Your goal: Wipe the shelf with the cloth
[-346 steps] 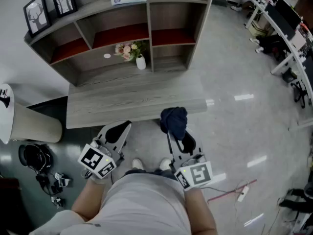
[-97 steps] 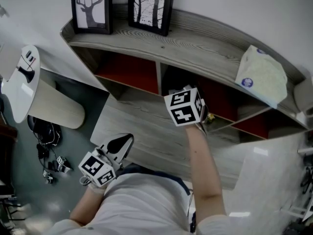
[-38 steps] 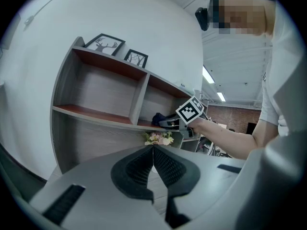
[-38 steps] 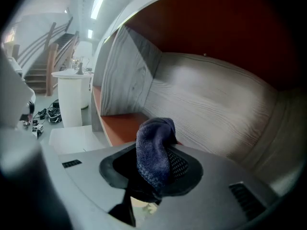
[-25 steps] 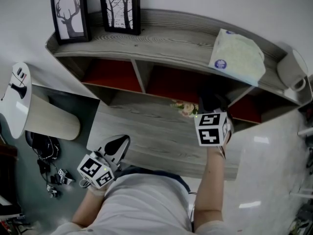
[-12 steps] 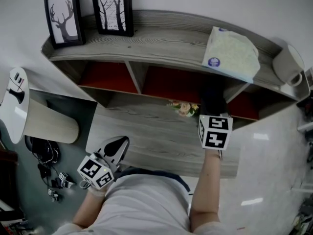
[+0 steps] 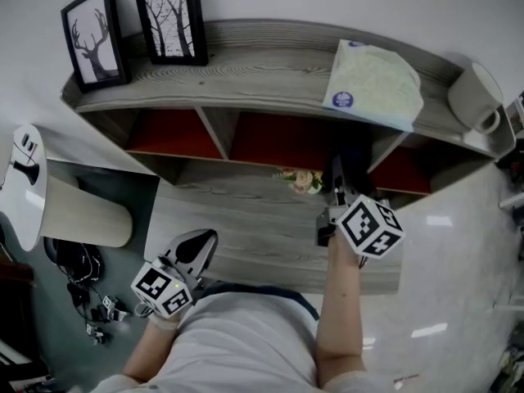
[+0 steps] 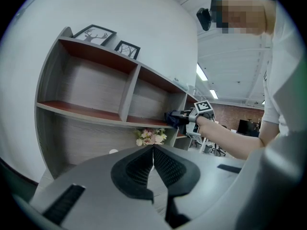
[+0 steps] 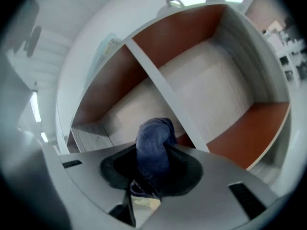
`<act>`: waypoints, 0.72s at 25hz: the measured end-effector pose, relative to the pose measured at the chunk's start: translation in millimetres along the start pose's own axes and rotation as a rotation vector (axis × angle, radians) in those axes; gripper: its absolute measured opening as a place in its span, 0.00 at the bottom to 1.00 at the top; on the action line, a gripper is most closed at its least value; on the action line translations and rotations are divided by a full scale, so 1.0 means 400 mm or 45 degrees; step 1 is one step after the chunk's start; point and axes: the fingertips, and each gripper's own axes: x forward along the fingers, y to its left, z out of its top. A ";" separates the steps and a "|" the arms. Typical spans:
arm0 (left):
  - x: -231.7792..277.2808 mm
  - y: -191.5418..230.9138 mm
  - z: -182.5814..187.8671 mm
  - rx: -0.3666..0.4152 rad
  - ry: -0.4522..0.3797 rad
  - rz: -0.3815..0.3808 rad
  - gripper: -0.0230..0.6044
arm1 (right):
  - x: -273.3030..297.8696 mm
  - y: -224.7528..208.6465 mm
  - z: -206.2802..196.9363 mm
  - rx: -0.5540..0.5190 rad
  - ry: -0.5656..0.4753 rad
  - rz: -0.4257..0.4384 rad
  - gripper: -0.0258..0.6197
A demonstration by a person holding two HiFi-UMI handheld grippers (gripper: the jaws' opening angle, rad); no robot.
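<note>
The grey wooden shelf (image 7: 246, 64) has red-backed compartments. My right gripper (image 7: 344, 174) reaches into a middle compartment near a divider and is shut on the dark blue cloth (image 7: 354, 162). In the right gripper view the cloth (image 9: 153, 150) bulges out between the jaws, in front of the slanting divider (image 9: 165, 87). My left gripper (image 7: 196, 246) hangs low near the person's body, shut with nothing in it. The left gripper view shows its jaws meeting (image 8: 153, 150), and beyond them the right gripper (image 8: 184, 119) holding the cloth (image 8: 172, 119) at the shelf.
A small vase of flowers (image 7: 301, 180) stands just left of the right gripper. Two picture frames (image 7: 90, 35), a tissue pack (image 7: 372, 84) and a mug (image 7: 471, 97) sit on the shelf top. A low grey table (image 7: 246, 228) fronts the shelf.
The right gripper has rolled, its marker cube turning onto a corner, and has shifted slightly right and up with the cloth. The left gripper has stayed put.
</note>
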 end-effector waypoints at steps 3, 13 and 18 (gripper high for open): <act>0.006 -0.003 0.000 0.005 0.007 -0.006 0.06 | -0.005 -0.007 0.023 0.191 -0.111 0.007 0.21; 0.008 0.000 -0.002 0.005 0.012 0.004 0.06 | -0.016 -0.058 0.064 0.704 -0.362 0.011 0.21; -0.001 0.004 -0.002 0.001 0.007 0.015 0.06 | -0.030 -0.049 0.105 0.858 -0.477 0.070 0.21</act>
